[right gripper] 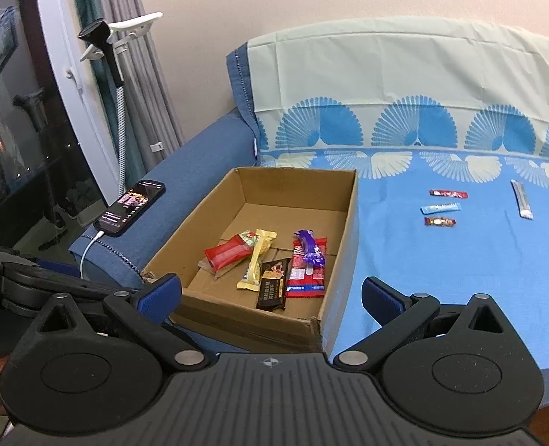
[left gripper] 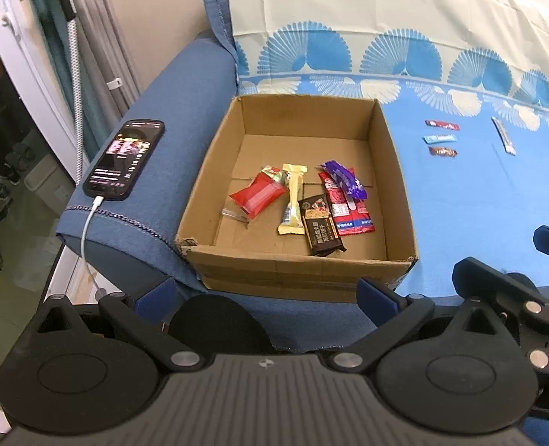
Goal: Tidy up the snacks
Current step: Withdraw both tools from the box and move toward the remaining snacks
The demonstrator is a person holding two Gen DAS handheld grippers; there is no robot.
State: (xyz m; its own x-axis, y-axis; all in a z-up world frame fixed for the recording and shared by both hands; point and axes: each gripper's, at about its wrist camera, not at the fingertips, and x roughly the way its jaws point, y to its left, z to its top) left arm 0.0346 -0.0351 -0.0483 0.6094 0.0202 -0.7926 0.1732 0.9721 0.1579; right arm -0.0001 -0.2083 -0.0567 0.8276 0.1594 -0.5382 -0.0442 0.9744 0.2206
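An open cardboard box (left gripper: pixel 215 171) (right gripper: pixel 343 230) sits on the blue sofa seat. Inside lie several snacks: a red pouch (left gripper: pixel 257 195) (right gripper: pixel 227 253), a yellow bar (left gripper: pixel 293 197) (right gripper: pixel 256 260), a dark chocolate bar (left gripper: pixel 319 225) (right gripper: pixel 273 290), a red packet (left gripper: pixel 347 204) (right gripper: pixel 306 271) and a purple wrapper (left gripper: pixel 343 178) (right gripper: pixel 310 248). On the cloth to the right lie a red bar (left gripper: pixel 442 125) (right gripper: pixel 448 193), a light blue bar (left gripper: pixel 438 138) (right gripper: pixel 440 207), a brown candy (left gripper: pixel 442 152) (right gripper: pixel 439 222) and a silver stick (left gripper: pixel 504 135) (right gripper: pixel 522 199). My left gripper (left gripper: pixel 269 293) and right gripper (right gripper: pixel 270 293) both stand open and empty, in front of the box's near wall.
A phone (left gripper: pixel 124 159) (right gripper: pixel 129 207) on a white charging cable rests on the blue armrest left of the box. A curtain and a phone stand (right gripper: pixel 105 37) rise at far left. The patterned cloth (right gripper: pixel 460 260) covers the seat and backrest.
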